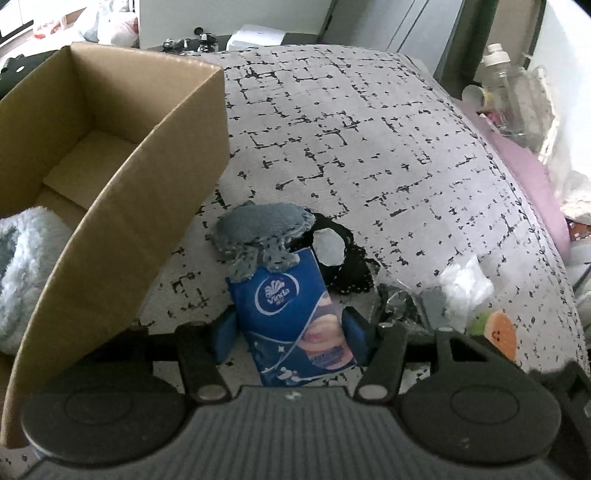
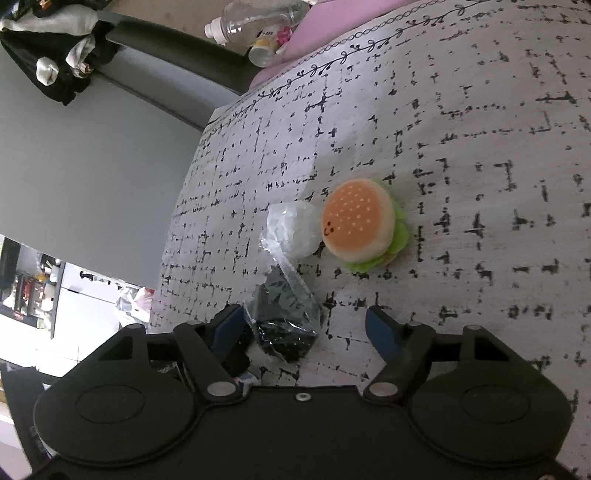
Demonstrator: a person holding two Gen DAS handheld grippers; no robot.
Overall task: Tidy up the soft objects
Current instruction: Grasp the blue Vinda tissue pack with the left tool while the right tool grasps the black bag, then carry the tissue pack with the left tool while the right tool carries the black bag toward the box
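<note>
My left gripper (image 1: 291, 332) is open around a blue Vinda tissue pack (image 1: 291, 317) lying on the patterned grey cover (image 1: 369, 129); its pads stand at the pack's sides with small gaps. A grey knitted cloth (image 1: 262, 229) lies on the pack's far end, and a black fabric piece (image 1: 351, 266) lies beside it. A cardboard box (image 1: 122, 206) stands at the left with a fluffy pale-blue item (image 1: 22, 266) inside. My right gripper (image 2: 306, 328) is open over a clear bag with black contents (image 2: 284, 314). A plush burger (image 2: 360, 225) and a white wrapped bundle (image 2: 295, 229) lie just beyond.
The plush burger (image 1: 498, 332) and a crumpled clear bag (image 1: 465, 288) lie right of the left gripper. Bottles and cups (image 1: 506, 85) stand past the cover's far right edge. A plastic bottle (image 2: 255, 22) lies beyond the pink edge. A grey wall (image 2: 92, 177) is at the left.
</note>
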